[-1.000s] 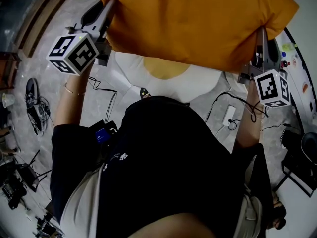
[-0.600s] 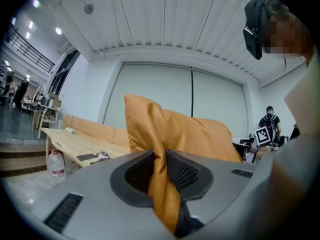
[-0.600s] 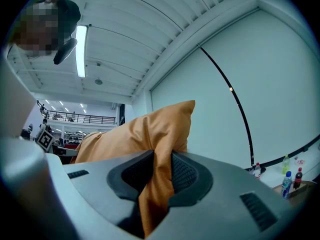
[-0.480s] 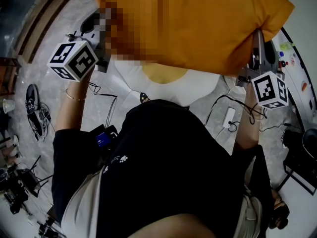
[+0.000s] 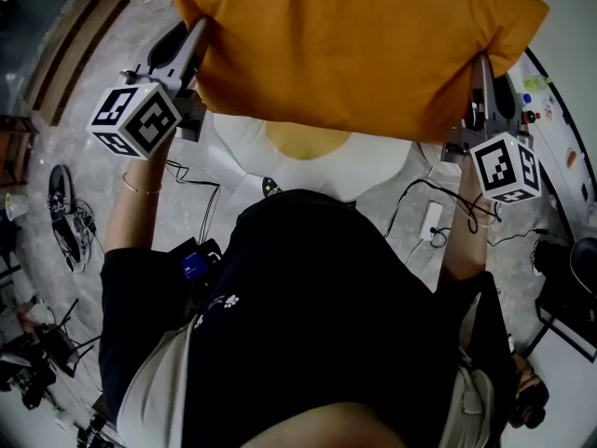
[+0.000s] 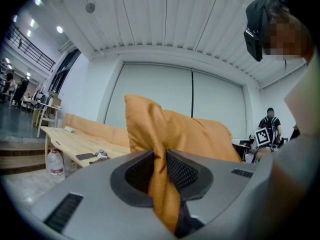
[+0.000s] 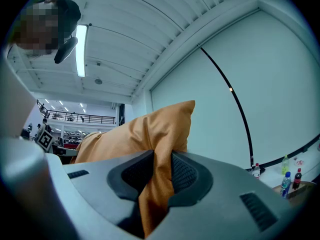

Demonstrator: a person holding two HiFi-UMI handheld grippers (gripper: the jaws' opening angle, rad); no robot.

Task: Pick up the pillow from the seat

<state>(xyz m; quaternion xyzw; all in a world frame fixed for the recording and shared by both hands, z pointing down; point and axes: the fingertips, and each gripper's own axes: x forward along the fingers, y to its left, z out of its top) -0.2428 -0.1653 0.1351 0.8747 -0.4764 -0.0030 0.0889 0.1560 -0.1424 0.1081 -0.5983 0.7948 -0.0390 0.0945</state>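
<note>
Pillow is hanging clear above the seat. Left gripper is pinching its left end and right gripper its right end, fabric only. Judgement: lifting evenly and avoiding pulling outward is protecting both thin grips.

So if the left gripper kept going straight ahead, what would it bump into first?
The orange pillow. The left gripper pinches its edge, and the rest of it seems to fill the way ahead.
</note>
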